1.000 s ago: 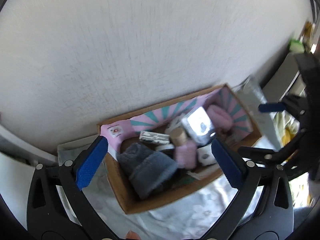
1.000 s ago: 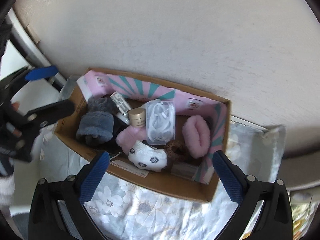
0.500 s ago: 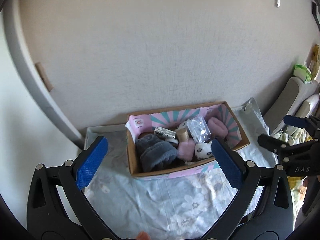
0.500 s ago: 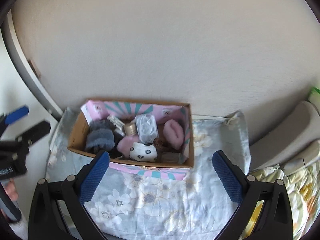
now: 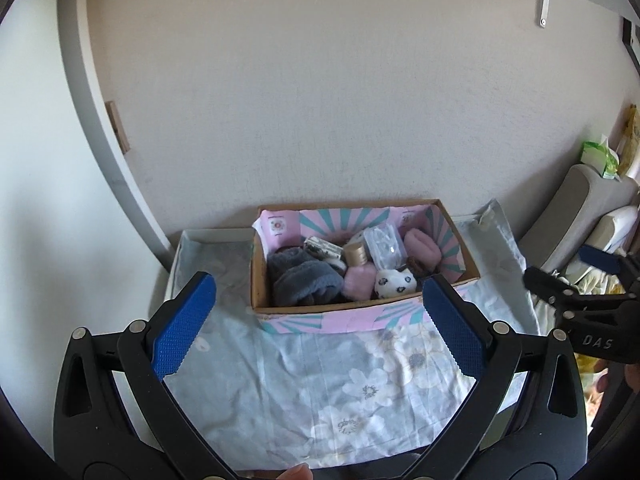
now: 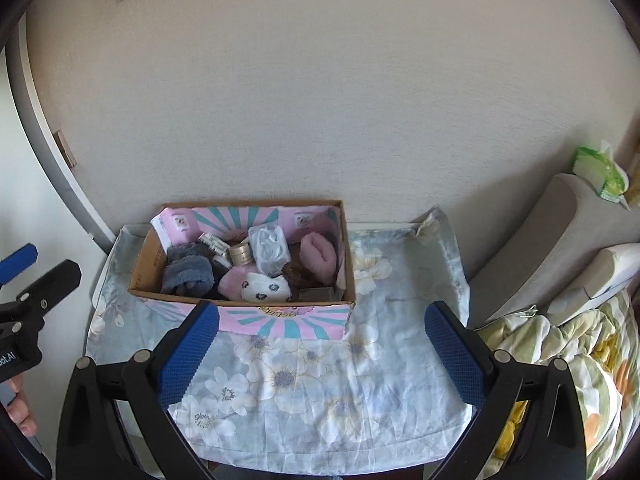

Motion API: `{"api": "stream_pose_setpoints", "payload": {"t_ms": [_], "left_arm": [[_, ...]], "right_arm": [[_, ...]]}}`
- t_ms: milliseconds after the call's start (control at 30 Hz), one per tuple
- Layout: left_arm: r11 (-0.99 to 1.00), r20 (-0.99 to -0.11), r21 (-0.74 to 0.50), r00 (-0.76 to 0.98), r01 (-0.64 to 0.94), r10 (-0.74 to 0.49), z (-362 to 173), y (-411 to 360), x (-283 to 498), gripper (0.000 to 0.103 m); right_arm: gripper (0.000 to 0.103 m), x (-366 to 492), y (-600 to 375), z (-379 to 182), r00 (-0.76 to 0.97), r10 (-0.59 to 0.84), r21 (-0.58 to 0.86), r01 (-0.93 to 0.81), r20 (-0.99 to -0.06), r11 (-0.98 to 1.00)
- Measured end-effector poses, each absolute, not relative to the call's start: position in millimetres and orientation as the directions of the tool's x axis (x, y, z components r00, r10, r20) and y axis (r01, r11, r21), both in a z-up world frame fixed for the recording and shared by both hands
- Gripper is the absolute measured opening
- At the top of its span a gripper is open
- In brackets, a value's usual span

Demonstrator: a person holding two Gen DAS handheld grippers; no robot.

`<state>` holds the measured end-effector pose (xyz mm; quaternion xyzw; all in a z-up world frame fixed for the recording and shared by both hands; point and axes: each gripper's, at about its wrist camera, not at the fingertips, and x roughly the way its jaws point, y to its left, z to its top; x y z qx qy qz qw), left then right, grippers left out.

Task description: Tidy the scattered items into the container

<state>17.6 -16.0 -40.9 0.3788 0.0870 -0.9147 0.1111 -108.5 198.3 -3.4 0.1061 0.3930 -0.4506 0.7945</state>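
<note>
A cardboard box with pink and teal lining stands at the back of a small table, against the wall. It holds a grey fuzzy sock roll, a pink fuzzy roll, a white spotted sock, a clear plastic packet, a gold-lidded jar and other small items. My left gripper is open and empty, in front of the box. My right gripper is open and empty, in front of the box.
The table carries a pale blue floral cloth. A grey cushioned headboard, a pillow and a floral quilt lie to the right. A green tissue pack sits on the headboard. A wall rises behind the box.
Both grippers have pulled back and up from right over the box, so the whole table and the wall show. Both stayed open and empty.
</note>
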Motion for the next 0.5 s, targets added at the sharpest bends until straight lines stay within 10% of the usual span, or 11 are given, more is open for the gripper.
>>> {"api": "stream_pose_setpoints", "payload": {"t_ms": [500], "left_arm": [[-0.955,-0.701,-0.094,-0.700,0.282,-0.137,-32.1,-10.9,25.1,0.103]], "right_arm": [[0.102,-112.6,208.9,1.6,0.281,-0.636,-0.207,0.786,-0.719,0.582]]}}
